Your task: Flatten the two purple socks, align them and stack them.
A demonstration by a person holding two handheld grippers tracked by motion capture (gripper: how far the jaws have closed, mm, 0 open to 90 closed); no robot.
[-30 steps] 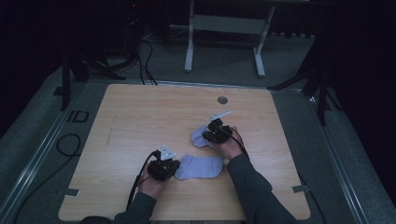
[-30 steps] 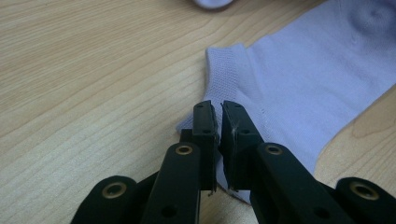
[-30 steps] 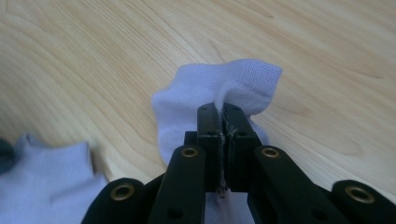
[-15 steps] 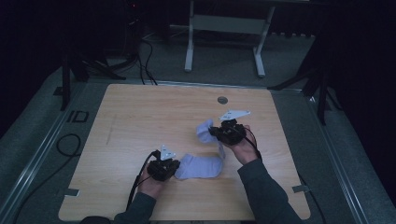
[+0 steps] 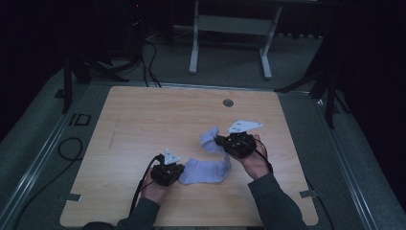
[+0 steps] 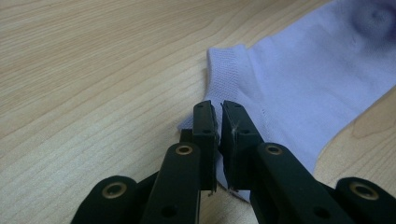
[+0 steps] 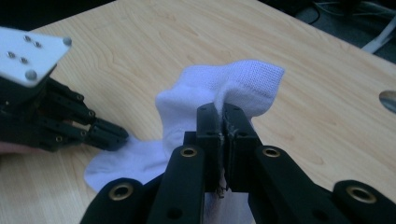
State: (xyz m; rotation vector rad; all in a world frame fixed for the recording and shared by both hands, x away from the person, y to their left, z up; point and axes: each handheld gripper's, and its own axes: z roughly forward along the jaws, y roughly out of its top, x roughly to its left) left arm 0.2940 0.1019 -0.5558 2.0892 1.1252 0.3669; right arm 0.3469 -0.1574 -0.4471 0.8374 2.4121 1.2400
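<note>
A pale lilac-white sock (image 5: 207,171) lies across the wooden table (image 5: 143,120). My left gripper (image 5: 180,171) rests low on the table, shut on one edge of the sock; in the left gripper view its jaws (image 6: 218,116) pinch the hem of the sock (image 6: 299,88). My right gripper (image 5: 218,141) is raised above the table and shut on the other end, which curls up from the surface. In the right gripper view the sock (image 7: 243,81) bunches over the closed gripper (image 7: 219,116), with the left gripper (image 7: 114,135) beyond it at the left.
A round metal grommet (image 5: 228,102) sits in the table near its far edge. Behind the table stand a grey metal frame (image 5: 230,24) and loose cables (image 5: 148,52) on the floor. A dark mat (image 5: 43,143) borders the table's left side.
My right gripper has risen and moved right, pulling its end of the sock up off the table. The left gripper has stayed put on the other end.
</note>
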